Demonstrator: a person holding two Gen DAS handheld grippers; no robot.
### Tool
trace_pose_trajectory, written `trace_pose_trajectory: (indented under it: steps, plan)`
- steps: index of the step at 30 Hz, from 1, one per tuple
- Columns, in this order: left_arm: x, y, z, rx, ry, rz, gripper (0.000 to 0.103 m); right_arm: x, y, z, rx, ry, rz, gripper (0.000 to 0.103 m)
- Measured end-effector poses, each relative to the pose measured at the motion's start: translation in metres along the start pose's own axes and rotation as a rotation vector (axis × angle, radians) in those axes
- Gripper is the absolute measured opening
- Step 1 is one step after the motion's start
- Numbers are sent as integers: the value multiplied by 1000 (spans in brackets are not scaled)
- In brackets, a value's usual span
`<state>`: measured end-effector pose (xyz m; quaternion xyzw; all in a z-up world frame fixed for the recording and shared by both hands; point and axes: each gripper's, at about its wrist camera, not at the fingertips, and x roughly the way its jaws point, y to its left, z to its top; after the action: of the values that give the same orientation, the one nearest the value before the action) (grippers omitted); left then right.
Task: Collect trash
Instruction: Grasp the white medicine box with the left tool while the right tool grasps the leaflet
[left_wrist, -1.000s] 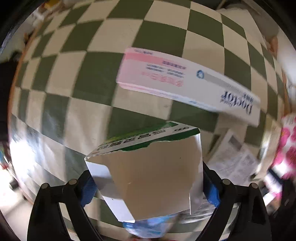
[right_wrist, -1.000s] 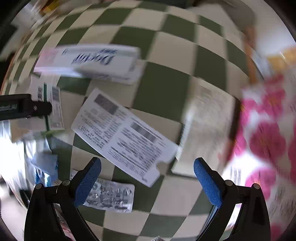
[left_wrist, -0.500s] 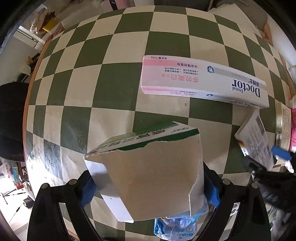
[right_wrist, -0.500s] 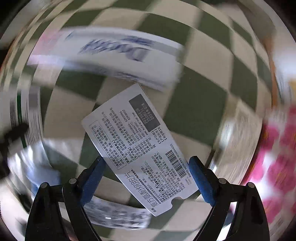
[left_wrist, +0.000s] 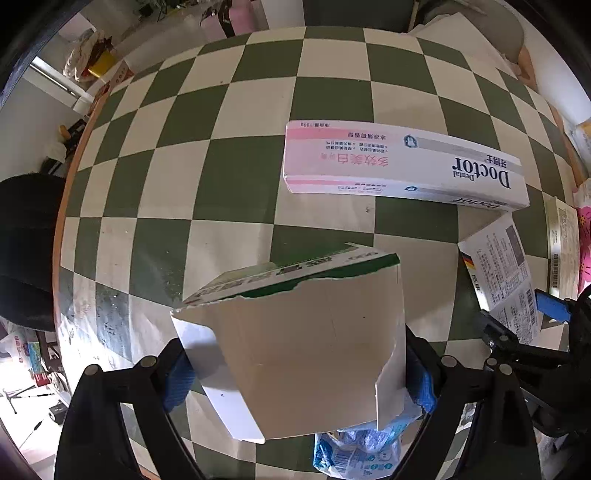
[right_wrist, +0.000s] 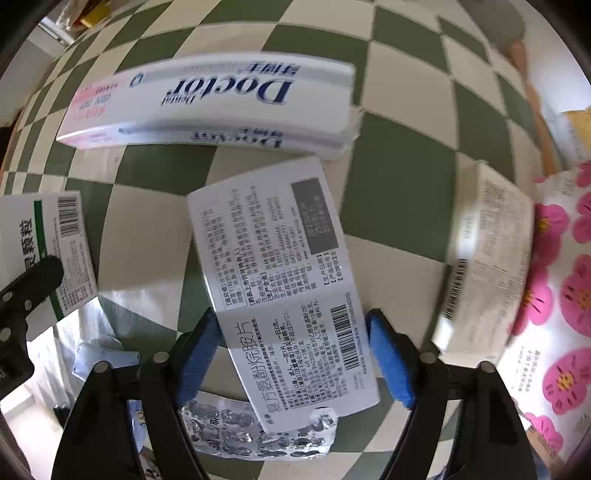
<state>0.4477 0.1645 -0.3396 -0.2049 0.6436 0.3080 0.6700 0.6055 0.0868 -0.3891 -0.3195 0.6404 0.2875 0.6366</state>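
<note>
Cardboard carton (left_wrist: 306, 354) clamped by left gripper (left_wrist: 299, 373) — right gripper (right_wrist: 295, 354) straddles leaflet (right_wrist: 284, 288).

The torn carton (left_wrist: 310, 354) is showing raw matt grey-brown cardboard inside (its outer print looking glossier). The toothpaste box (right_wrist: 207, 107) is gleaming as smooth coated card. The blister pack (right_wrist: 258, 435) is glinting as crinkled silver foil. The table (left_wrist: 240, 177) is wearing a smooth checked covering, scuffed near its edge.

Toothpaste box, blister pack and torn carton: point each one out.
toothpaste box (left_wrist: 402, 166), left wrist view, on its printed top face.
blister pack (right_wrist: 258, 435), right wrist view, on its foil.
torn carton (left_wrist: 314, 354), left wrist view, on its plain inner side.
</note>
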Motion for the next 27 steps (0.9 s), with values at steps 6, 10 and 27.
trace_pose_trajectory:
  steps: [6, 10, 27]
  plan:
    - [-26, -15, -11, 17, -53, 12, 91, -21, -2, -27, 35, -50, 29, 79]
    - [-52, -17, -20, 19, -107, 10, 91, -47, -18, -44, 80, -113, 47, 79]
    - [-160, 86, -135, 21, -366, -104, 91, -169, 28, -176, 305, -379, 96, 79]
